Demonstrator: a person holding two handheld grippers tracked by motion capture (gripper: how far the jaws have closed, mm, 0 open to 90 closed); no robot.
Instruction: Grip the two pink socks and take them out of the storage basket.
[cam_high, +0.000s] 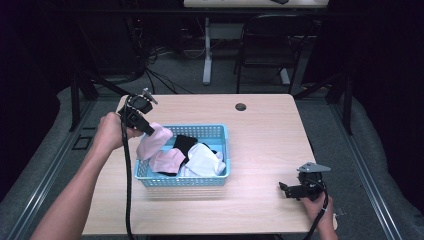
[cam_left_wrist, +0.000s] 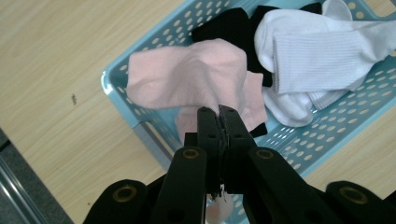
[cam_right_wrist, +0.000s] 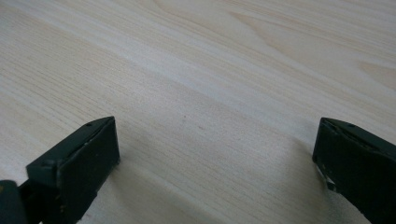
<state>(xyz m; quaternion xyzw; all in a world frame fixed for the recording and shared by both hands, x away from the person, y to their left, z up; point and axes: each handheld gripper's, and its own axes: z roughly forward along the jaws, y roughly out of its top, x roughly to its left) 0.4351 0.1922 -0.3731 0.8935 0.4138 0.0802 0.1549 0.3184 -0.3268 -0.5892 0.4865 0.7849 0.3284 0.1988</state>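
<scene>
Pink sock pinched by its edge, hanging over the near-left corner of the blue basket, most of its fabric draped down toward the basket's contents. The left gripper has its jaws closed tight on that thin fold, which looks like the right kind of grip for a limp thing: a nip on one end lets the rest peel free of the pile. Inside the basket lie white socks, a black sock and another pink piece, tangled close together. The left hand sits just left of the basket, forearm angled in, gripper tipped forward and down over the rim. Well right of the basket, the right gripper rests low over the wooden surface, jaws spread wide and empty, the hand apparently waiting its turn.
</scene>
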